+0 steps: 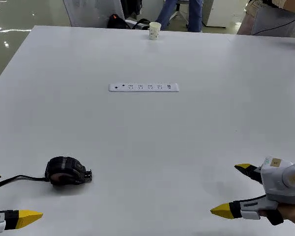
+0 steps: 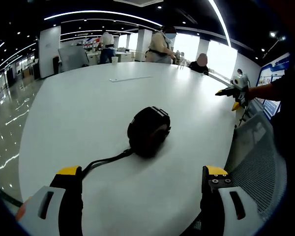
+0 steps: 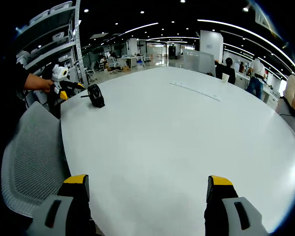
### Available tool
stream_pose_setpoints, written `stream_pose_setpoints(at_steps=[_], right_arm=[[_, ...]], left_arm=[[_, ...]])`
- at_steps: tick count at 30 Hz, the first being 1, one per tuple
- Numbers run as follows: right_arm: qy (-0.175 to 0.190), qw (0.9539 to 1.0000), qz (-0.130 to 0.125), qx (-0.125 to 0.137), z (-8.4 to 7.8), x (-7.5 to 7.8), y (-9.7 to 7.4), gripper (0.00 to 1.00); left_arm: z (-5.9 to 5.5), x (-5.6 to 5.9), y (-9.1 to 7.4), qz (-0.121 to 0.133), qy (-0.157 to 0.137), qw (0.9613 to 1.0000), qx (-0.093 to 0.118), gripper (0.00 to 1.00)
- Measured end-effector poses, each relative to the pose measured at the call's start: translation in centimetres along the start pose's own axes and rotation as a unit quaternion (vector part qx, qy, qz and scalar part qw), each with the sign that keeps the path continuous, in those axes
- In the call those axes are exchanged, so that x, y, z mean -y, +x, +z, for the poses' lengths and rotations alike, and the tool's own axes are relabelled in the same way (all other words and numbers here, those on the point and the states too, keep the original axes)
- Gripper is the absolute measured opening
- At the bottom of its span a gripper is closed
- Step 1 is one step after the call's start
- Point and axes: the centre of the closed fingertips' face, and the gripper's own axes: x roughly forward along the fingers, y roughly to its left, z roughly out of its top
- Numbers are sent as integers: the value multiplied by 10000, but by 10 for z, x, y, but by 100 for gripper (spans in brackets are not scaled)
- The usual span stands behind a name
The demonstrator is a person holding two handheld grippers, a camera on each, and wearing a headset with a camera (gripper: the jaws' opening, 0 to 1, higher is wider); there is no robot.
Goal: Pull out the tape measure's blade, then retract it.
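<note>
A black tape measure lies on the white table at the near left, its black strap trailing left toward the table edge. In the left gripper view the tape measure sits a short way ahead of my left gripper, which is open with nothing between its yellow-tipped fingers. In the head view the left gripper is at the bottom left corner, just left of the case. My right gripper is open at the bottom right, far from the tape measure, and holds nothing.
A white power strip lies mid-table. A paper cup stands at the far edge. People stand and sit beyond the table. A grey mesh chair is beside the near edge.
</note>
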Motion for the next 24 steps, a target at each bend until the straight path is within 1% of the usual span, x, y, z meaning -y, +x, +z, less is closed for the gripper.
stream_pose_setpoints(at_steps=[3,4,6,9,10,12,14,19,24], right_arm=[[-1,10000,-2,-19,-1,-1,-1,99],[-2,10000,0,-23,-2,-2,-1,99],[-3,10000,11,-43,-3,-2,-1,99],[19,10000,25,-46,-4,-2,0,99],[18,10000,24,-44,-4,-2,-1,99],[22,10000,29,-43,-3,-3,-1,99],[16,10000,35,-44,-3,-3,-1,99],[27,10000,45,-39,-2,-3,-2,99],[55,10000,36,-32,-3,-1,-2,99]], left_arm=[[1,-1,0,22,52,10000,10,99],[2,0,0,-8,-1,10000,11,99],[2,-1,0,24,42,10000,13,99],[3,-1,-1,10,0,10000,11,99],[2,-1,-1,-15,-27,10000,-30,99],[4,-1,-2,-14,-14,10000,7,99],[4,-2,-2,-29,-16,10000,9,99],[7,-5,-2,-23,26,10000,37,99],[8,-6,-4,-26,12,10000,44,99]])
